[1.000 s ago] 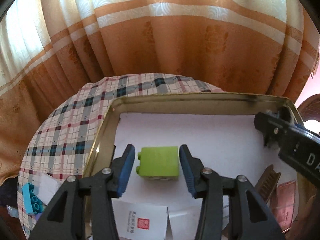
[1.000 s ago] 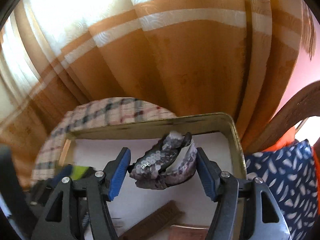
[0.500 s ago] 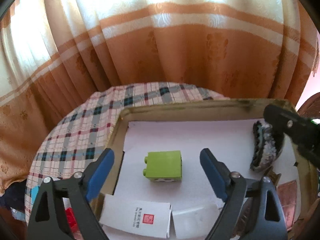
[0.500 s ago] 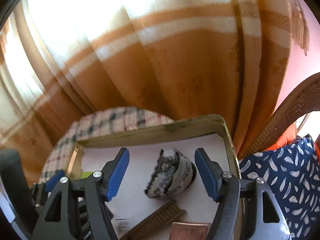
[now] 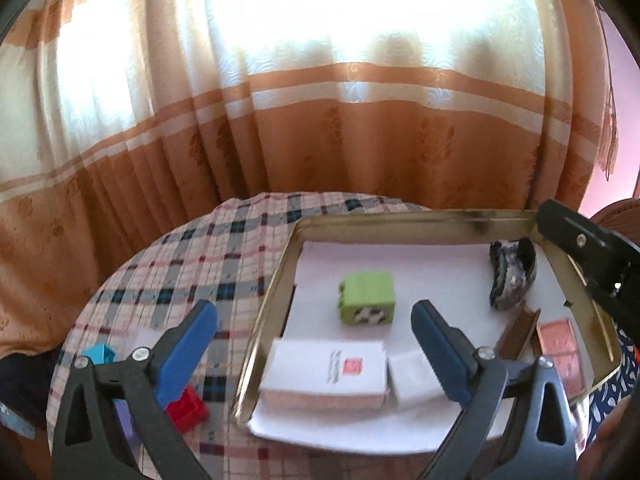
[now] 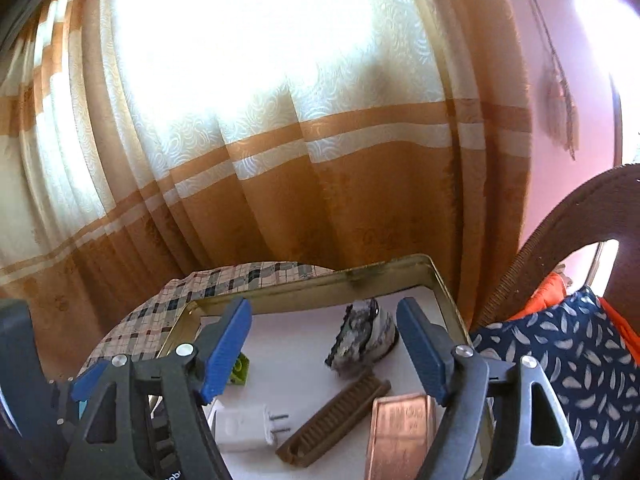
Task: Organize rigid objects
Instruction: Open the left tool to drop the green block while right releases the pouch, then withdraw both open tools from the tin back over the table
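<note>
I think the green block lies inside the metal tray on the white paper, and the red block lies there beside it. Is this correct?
Not quite. The green block does lie inside the metal tray on the white paper, but the red block is outside the tray, on the checked tablecloth to its left. The left wrist view shows this.

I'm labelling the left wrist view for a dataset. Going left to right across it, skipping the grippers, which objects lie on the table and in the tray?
Blue brick → red brick → white booklet → green block → sequined hair clip → copper-coloured box.
</note>
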Tool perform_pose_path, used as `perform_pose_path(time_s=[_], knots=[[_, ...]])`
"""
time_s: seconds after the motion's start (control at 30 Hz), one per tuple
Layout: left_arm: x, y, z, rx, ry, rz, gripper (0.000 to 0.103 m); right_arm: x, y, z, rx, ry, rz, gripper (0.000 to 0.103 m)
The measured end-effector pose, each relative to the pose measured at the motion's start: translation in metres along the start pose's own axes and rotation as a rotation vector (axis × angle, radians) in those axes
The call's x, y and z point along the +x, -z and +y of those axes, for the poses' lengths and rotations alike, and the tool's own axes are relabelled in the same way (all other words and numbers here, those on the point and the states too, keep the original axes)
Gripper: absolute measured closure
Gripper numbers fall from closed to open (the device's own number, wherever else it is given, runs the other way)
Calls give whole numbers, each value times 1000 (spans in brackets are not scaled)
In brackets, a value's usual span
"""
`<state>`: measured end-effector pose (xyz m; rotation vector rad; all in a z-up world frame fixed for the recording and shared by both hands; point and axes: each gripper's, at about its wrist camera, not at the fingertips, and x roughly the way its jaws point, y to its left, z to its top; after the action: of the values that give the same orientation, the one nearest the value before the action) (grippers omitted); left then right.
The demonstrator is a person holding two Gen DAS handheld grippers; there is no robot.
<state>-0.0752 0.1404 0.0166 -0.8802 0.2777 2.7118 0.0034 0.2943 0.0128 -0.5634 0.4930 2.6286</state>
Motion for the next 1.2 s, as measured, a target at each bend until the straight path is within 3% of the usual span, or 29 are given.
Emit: perform_pose_path(time_s=[0.2,0.47,0.63,0.93,1.2], knots=[[-8,20,15,-20,-16,-31,4,-18,22,8,-16,34,-60,22],[-29,40,39,-48,-77,-146,4,-47,51,21,-15,82,-194,14],[-33,47,50,-68,-90,-150,4,-57,58,32,-49,85,-233,14],[-40,54,58,-100,-121,-145,4,-73,68,38,-71,94,-266,13],[-52,57,57,-93,-121,-175,4,-68,72,42,-78,65,-200,13]])
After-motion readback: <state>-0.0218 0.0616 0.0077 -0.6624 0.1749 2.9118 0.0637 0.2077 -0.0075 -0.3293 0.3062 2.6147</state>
